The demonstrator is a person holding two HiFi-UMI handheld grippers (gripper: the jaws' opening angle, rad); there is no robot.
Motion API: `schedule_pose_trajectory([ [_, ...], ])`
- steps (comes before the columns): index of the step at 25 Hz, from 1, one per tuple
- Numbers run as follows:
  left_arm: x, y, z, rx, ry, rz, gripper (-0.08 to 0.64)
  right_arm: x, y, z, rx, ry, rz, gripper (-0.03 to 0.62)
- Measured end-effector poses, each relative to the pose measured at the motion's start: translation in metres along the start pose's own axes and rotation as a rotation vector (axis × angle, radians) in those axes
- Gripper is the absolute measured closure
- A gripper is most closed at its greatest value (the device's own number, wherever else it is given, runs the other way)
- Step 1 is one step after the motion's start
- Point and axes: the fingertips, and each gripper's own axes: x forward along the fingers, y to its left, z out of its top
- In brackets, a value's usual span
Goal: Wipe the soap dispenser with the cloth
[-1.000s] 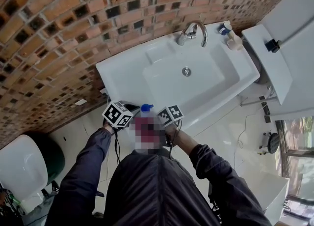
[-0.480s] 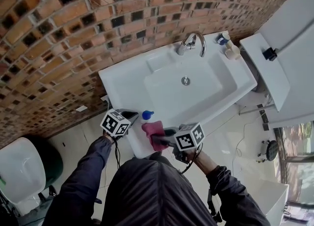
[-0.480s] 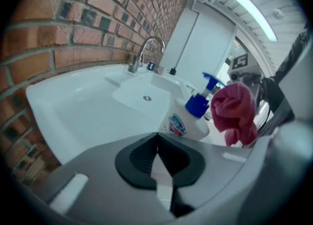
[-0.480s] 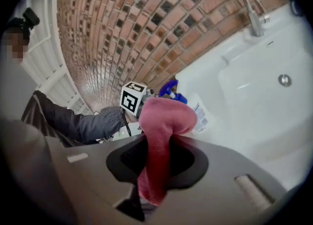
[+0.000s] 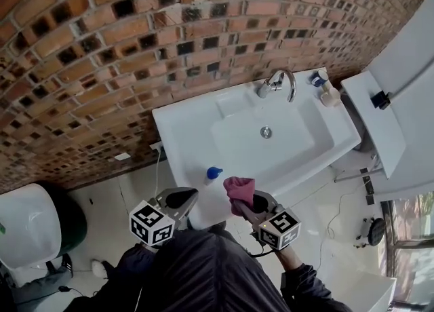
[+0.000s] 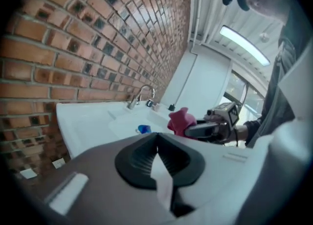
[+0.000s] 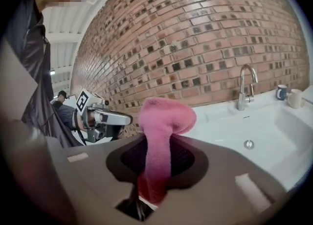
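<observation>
The soap dispenser (image 5: 214, 172), white with a blue pump top, stands on the near left rim of the white sink (image 5: 178, 127). In the left gripper view its blue top (image 6: 143, 129) shows beyond the jaws. My left gripper (image 5: 192, 196) hangs just off the sink's near edge, left of the dispenser and apart from it, with its pads together and nothing in them. My right gripper (image 5: 245, 201) is to the right of the dispenser, shut on a pink cloth (image 5: 239, 187). The cloth (image 7: 160, 121) bulges out above the right jaws and hides the dispenser in the right gripper view.
A chrome faucet (image 5: 278, 83) rises at the sink's back, with a blue-topped bottle (image 5: 317, 78) and a beige one (image 5: 330, 97) at the back right corner. A brick wall (image 5: 135, 46) stands behind. A white unit (image 5: 400, 100) is at the right, a white fixture (image 5: 27, 226) at the lower left.
Both grippers were close together at the dispenser a second ago. They have since drawn back and apart; the dispenser stands alone on the rim, and the cloth stays in the right gripper.
</observation>
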Motion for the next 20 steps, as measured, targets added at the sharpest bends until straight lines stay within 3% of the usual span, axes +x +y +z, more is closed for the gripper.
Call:
schedule_pose_trajectory([
  [3,0.000,-0.005,-0.001,0.005,0.000,-0.014,0.560,0.000,-0.004,-0.003,0.065,-0.015,-0.008,0.504],
  [11,0.001,0.001,0.009,0.020,-0.007,-0.027,0.560,0.010,-0.003,0.012,0.004,-0.008,0.001,0.509],
  [20,0.007,-0.009,0.005,0.018,0.013,-0.057,0.560,0.004,-0.003,0.014,0.024,-0.018,-0.004,0.508],
])
